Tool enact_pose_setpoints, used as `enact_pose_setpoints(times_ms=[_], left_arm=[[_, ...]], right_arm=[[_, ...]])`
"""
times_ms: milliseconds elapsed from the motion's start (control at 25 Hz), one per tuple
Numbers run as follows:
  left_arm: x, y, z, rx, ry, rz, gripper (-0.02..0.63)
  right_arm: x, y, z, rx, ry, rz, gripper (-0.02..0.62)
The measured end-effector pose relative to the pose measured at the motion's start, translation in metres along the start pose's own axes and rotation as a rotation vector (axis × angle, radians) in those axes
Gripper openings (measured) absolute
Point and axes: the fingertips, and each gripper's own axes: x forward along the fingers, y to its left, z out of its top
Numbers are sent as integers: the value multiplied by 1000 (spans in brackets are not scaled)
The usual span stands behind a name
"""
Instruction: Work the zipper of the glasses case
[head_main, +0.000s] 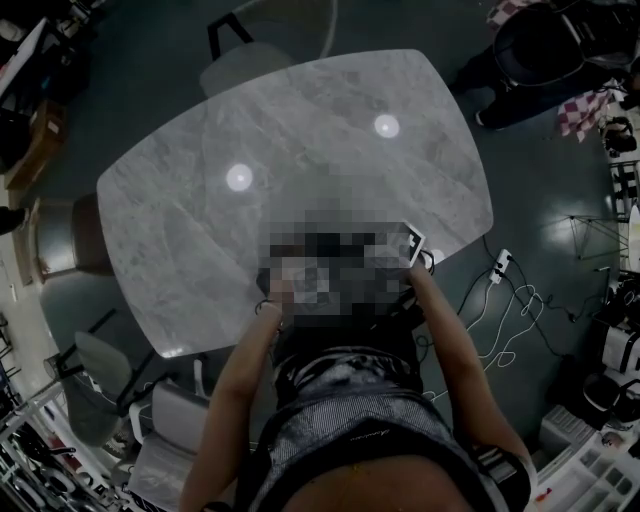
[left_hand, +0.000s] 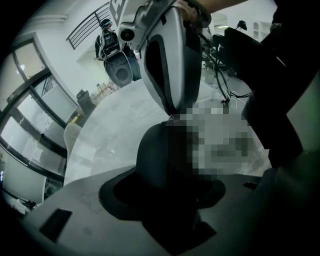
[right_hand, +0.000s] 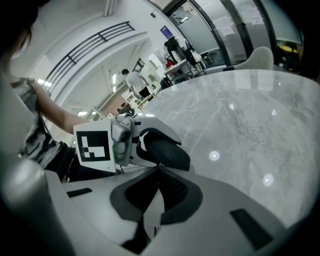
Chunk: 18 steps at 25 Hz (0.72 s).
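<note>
Left gripper (left_hand: 166, 181) jaws are seen clamped around the dark glasses case (left_hand: 159, 152), which is held between them over the table (left_hand: 110, 125). Right gripper (right_hand: 159, 169) jaws are pressed together, their tips set against the case's edge directly ahead; whether the zipper pull is caught between them cannot be made out. If only nipped, it could be lost once dragging is started. The rounded case could also be twisted out of the left jaws by a sideways drag.
</note>
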Motion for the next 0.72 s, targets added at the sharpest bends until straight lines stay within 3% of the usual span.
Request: enact_pose_setpoints(times_ms=[200, 440, 560, 720], left_arm=[[2, 0, 0, -8, -5, -13, 239], [3, -1, -4, -51, -29, -23, 241], [-3, 5, -4, -97, -94, 9, 266], [-16, 11, -17, -83, -145, 61, 316]], right_arm=[[13, 10, 12, -35, 11, 13, 59], [19, 7, 14, -26, 11, -39, 60], [21, 2, 12, -42, 40, -85, 59], [17, -2, 16, -41, 41, -93, 59]])
